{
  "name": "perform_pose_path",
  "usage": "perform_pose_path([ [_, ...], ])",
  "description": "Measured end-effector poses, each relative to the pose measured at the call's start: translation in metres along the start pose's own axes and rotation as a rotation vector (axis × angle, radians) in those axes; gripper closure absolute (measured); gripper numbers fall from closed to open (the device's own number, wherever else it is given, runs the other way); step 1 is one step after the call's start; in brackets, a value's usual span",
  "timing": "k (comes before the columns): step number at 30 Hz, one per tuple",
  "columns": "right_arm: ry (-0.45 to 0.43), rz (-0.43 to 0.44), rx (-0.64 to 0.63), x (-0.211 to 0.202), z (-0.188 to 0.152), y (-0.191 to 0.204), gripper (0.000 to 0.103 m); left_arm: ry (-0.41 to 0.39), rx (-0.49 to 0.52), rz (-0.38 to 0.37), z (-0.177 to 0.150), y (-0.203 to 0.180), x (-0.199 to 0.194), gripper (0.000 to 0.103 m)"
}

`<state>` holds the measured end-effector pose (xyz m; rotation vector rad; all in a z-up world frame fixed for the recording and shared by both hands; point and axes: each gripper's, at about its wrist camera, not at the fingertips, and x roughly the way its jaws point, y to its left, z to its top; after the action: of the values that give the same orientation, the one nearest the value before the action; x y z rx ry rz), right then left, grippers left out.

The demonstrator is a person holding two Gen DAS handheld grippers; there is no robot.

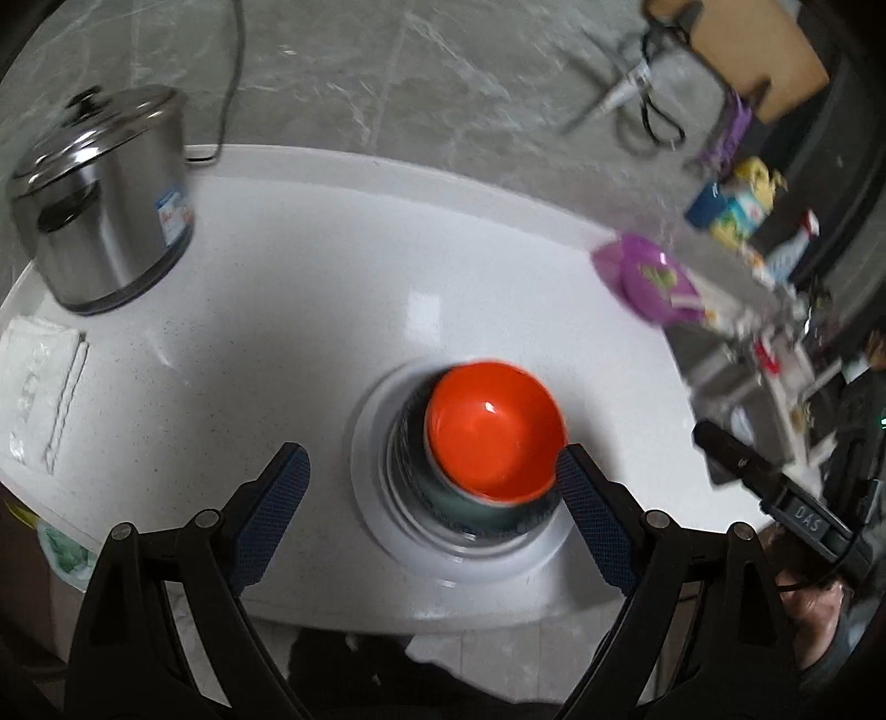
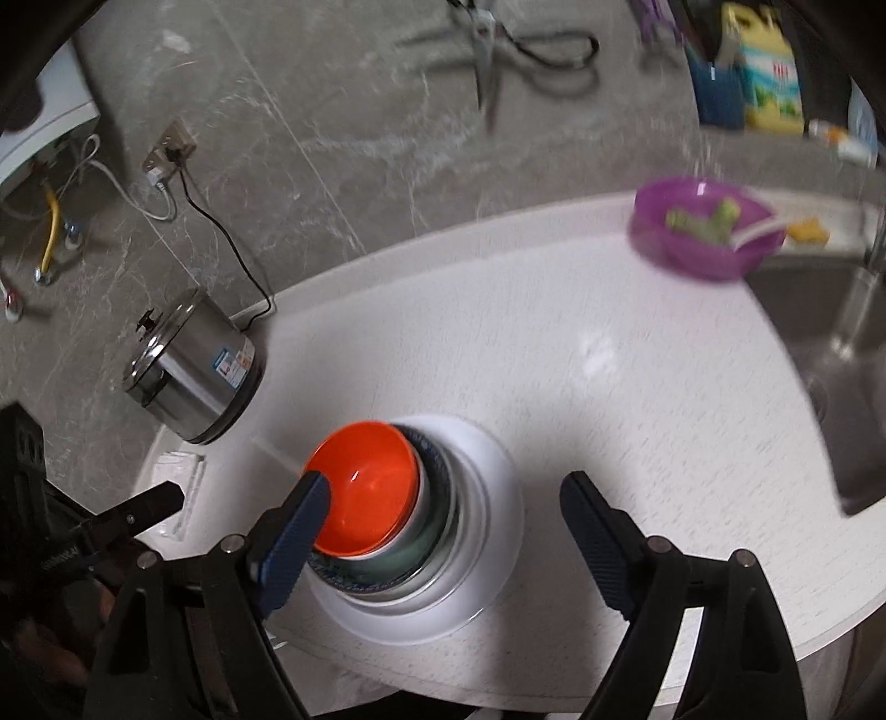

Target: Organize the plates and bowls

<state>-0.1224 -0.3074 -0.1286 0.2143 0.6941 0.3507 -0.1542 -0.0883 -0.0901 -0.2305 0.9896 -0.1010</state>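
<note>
An orange bowl (image 1: 493, 429) (image 2: 365, 484) tops a stack of bowls and plates, resting on a green bowl (image 1: 476, 509) and a wide white plate (image 1: 382, 526) (image 2: 498, 498) on the white counter. My left gripper (image 1: 432, 465) hangs open above the stack, with the right pad near the orange bowl's rim and nothing held. In the right wrist view my right gripper (image 2: 446, 490) is open too, raised over the stack. A purple bowl (image 1: 648, 279) (image 2: 703, 227) with green scraps sits at the counter's far right.
A steel pot with lid (image 1: 105, 194) (image 2: 194, 365) stands at the back left, its cord running to a wall socket (image 2: 169, 152). A folded white cloth (image 1: 39, 382) lies left. A steel sink (image 2: 841, 387) lies right of the counter. Scissors (image 2: 498, 50) hang on the wall.
</note>
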Motion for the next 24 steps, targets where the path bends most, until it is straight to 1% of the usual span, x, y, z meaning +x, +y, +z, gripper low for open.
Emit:
perform_pose_path([
  [1,-0.016,-0.017,-0.014,-0.004,-0.001,0.004,0.016,-0.004,0.026,0.025,-0.001,-0.005,-0.002,0.013],
  [2,-0.029,-0.031,-0.019,-0.005,-0.002,0.007,0.016,-0.004,0.037,0.025,-0.002,-0.008,-0.003,0.013],
  [5,-0.064,-0.084,-0.022,-0.01,-0.005,0.016,0.016,-0.008,0.017,-0.036,-0.001,-0.008,-0.003,0.013],
  [8,-0.078,-0.14,-0.022,-0.01,-0.007,0.027,0.016,0.016,0.054,-0.042,0.007,-0.009,0.006,0.013],
  [10,-0.067,-0.192,-0.014,-0.009,-0.007,0.036,0.016,0.016,0.067,-0.064,0.013,-0.008,0.009,0.013],
  [11,-0.063,-0.207,-0.005,-0.009,-0.008,0.04,0.016,0.017,0.078,-0.048,0.013,-0.01,0.009,0.013],
  [13,-0.047,-0.229,0.014,-0.007,-0.009,0.046,0.016,0.023,0.137,0.038,0.014,-0.015,0.014,0.013],
  [14,-0.032,-0.248,0.022,-0.006,-0.009,0.049,0.016,0.027,0.186,0.13,0.012,-0.018,0.018,0.013],
  [15,-0.012,-0.257,0.028,-0.004,-0.01,0.052,0.016,0.035,0.221,0.195,0.01,-0.021,0.021,0.013],
  [16,0.012,-0.26,0.034,-0.002,-0.01,0.054,0.016,0.049,0.228,0.205,0.01,-0.021,0.024,0.013],
  [19,0.039,-0.279,0.038,-0.003,-0.011,0.063,0.016,0.083,0.202,0.188,0.01,-0.015,0.026,0.012],
  [24,0.052,-0.3,0.052,-0.005,-0.009,0.069,0.016,0.075,0.19,0.166,0.015,-0.009,0.019,0.012],
])
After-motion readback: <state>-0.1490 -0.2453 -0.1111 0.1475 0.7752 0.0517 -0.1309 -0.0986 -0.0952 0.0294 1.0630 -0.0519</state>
